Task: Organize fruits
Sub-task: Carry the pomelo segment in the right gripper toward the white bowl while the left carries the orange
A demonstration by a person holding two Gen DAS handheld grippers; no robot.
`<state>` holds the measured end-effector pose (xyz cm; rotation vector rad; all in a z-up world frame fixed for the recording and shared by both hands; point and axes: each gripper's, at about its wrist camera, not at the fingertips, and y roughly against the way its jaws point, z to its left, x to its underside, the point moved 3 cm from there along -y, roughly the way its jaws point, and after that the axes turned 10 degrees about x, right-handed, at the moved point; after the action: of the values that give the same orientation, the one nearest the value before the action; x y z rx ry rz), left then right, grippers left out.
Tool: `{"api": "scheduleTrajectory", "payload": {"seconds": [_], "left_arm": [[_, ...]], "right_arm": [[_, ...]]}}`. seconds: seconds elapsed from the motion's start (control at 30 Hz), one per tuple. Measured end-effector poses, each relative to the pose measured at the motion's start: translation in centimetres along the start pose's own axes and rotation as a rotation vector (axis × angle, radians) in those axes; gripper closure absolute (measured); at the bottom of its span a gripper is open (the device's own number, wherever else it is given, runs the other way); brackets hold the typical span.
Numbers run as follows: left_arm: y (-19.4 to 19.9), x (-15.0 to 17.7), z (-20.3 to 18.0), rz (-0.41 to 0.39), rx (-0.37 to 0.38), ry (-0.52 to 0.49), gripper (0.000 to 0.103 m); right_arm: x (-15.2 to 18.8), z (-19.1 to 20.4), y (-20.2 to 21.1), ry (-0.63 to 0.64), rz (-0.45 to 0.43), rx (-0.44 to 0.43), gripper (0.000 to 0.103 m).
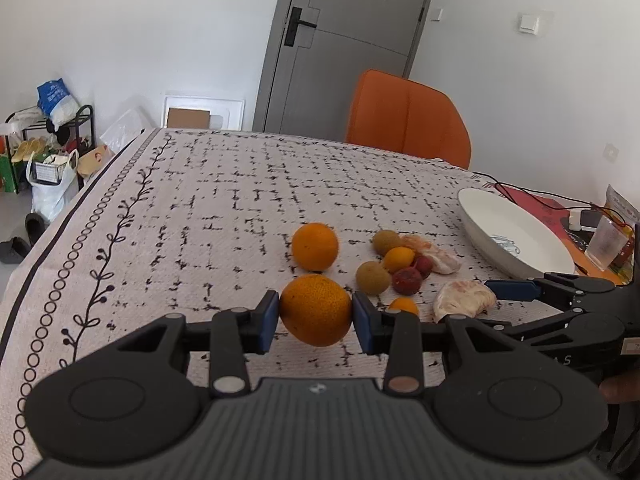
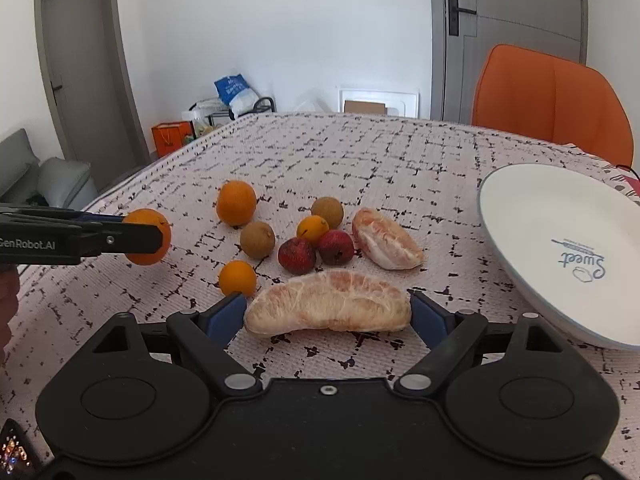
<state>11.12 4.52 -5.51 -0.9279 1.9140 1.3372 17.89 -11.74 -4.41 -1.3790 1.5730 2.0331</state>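
My left gripper [image 1: 315,311] is clamped on an orange [image 1: 315,309], lifted for the plate [image 2: 532,216] at frame right. My right gripper [image 2: 328,312] is spread wide around the pomelo segment [image 2: 328,301]; contact unclear.

Woven cloth with a coarse, matt weave on the tablecloth [image 2: 360,152]. Glossy, smooth glazed ceramic on the white plate [image 2: 540,216] at right of frame. Dimpled, slightly shiny peel on the orange [image 1: 316,310]. Matt, fibrous pith on the pomelo segment [image 2: 328,302]. Matt black plastic, blue rubbery pads [image 1: 269,322] and metal rivets on the left gripper [image 1: 315,320]. Smooth orange upholstery on the chair [image 1: 408,116].
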Motion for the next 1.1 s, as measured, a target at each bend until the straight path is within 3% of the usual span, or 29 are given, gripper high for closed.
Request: {"api": "scheduleTrajectory", "payload": {"seconds": [0.53, 0.93, 1.1], "left_arm": [[-0.5, -0.5, -3.1, -0.003, 0.029, -0.056, 0.065], [-0.6, 0.5, -3.1, 0.018, 0.027, -0.044, 0.065], [-0.3, 0.9, -2.7, 0.025, 0.024, -0.036, 0.065]], "right_arm": [[0.5, -1.7, 2.3, -0.033, -0.046, -0.008, 0.018], [1.7, -1.8, 2.0, -0.017, 0.008, -0.004, 0.017], [2.1, -0.9, 1.0, 0.03, 0.028, 0.022, 0.01]]}}
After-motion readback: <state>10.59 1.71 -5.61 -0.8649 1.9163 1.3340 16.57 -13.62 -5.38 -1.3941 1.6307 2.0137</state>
